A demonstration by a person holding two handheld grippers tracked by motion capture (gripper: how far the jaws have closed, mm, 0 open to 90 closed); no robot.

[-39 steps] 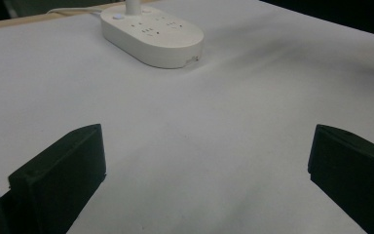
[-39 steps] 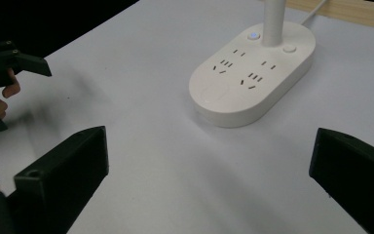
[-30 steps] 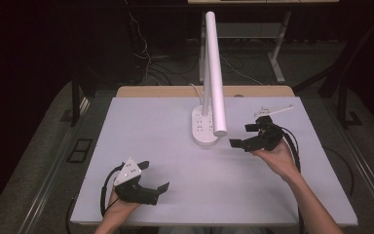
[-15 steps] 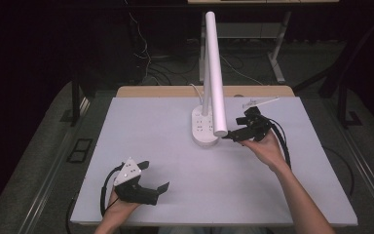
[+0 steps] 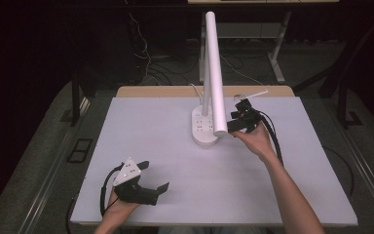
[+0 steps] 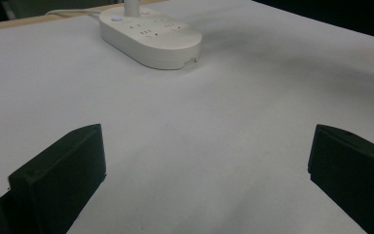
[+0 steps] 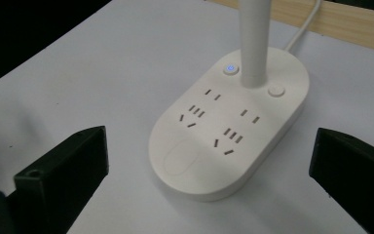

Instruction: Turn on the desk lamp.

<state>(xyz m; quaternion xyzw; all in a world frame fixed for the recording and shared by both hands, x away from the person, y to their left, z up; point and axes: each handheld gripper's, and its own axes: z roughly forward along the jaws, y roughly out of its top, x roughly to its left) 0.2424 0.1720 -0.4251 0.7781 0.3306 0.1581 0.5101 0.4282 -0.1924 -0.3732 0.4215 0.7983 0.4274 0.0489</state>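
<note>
Lamp base (image 5: 204, 129) sits on the white table (image 5: 175, 195), toward its far edge. Right gripper (image 5: 238, 122) is just right of the base, jaws apart, holding nothing. Right gripper view resolves sockets, a lit blue button (image 7: 231, 68) and the stem (image 7: 253, 44). Left gripper (image 5: 148, 187) is well apart from the base at the near-left, jaws apart, empty. High view adds the long white lamp head (image 5: 214, 73).

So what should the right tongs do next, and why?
Probably ease forward and down toward the lamp base. The right tongs are open and hover just short of it, aimed at its sockets and buttons, touching nothing. The left tongs rest open far off.
</note>
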